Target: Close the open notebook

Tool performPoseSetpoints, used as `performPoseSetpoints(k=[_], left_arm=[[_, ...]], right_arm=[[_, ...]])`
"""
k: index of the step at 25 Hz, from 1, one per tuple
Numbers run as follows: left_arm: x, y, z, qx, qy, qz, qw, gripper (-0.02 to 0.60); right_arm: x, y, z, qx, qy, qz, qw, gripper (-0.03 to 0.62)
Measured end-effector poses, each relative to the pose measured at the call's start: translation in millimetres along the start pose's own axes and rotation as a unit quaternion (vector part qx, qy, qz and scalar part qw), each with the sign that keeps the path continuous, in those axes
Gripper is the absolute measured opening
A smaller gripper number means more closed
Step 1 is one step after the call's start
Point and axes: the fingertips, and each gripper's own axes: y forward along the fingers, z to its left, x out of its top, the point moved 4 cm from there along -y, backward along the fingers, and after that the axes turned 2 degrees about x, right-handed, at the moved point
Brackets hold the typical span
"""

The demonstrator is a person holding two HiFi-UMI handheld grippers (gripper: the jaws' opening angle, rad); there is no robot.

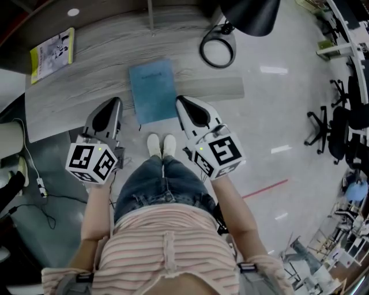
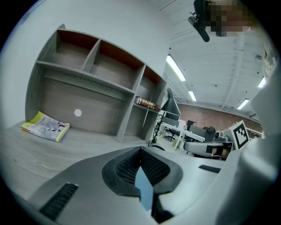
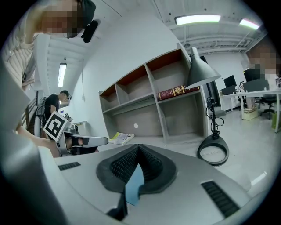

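Note:
A blue notebook [image 1: 153,90] lies closed and flat at the front of the grey wooden desk [image 1: 86,75]. My left gripper [image 1: 115,103] hangs just left of its near corner, and my right gripper [image 1: 181,102] just right of it, both lifted off the desk. Neither touches the notebook. In the left gripper view the jaws of the left gripper [image 2: 140,149] meet at their tips with only a blue sliver showing behind them. The right gripper [image 3: 138,147] looks the same, jaws together and holding nothing.
A yellow-edged booklet [image 1: 52,55] lies at the desk's far left. A black lamp with a ring base [image 1: 218,49] stands at the right, its shade [image 1: 251,14] overhanging. Open shelves [image 2: 92,83] rise behind the desk, with a red book [image 3: 173,92] on one. Office chairs [image 1: 334,124] stand far right.

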Motion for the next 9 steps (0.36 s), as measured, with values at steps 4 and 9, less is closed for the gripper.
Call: performPoseSetpoints(k=[4,9], left_arm=[[0,-6,2,0.002,-0.004,-0.006,1.0000,0.011],[4,-18,-1,0.006,-0.017,-0.010,0.9998,0.011]], right_arm=[[7,-7,4,0.003,-0.001,-0.009,1.000,0.017],[23,-19,8,0.001,-0.007,-0.017,1.000,0.017]])
